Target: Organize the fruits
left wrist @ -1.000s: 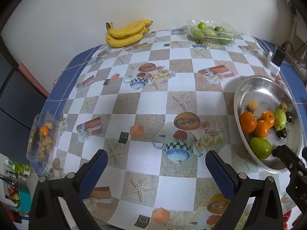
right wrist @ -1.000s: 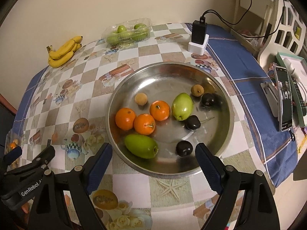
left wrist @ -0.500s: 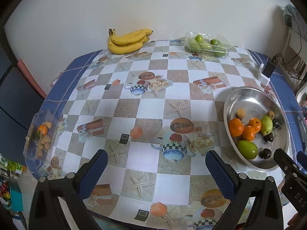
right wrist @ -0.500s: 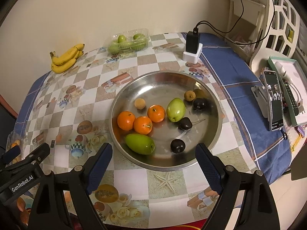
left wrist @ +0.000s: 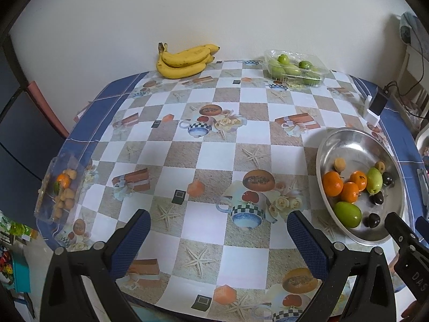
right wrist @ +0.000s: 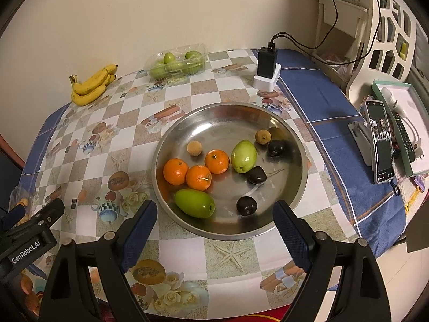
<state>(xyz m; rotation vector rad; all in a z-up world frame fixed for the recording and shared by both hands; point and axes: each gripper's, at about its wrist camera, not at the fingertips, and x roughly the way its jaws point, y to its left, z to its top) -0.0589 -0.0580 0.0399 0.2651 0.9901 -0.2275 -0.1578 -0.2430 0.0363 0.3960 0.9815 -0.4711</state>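
While the left gripper hangs spread and empty above the tablecloth, its view shows the metal bowl at right, bananas by the wall.

From the right view, the right gripper gapes empty before the bowl: 3 oranges look firm and light, best pinched across the middle; the smooth green fruits may slip.

Fruit in the clear box too small to identify

Left hand-held gripper, right hand-held gripper — jaws wide, empty.
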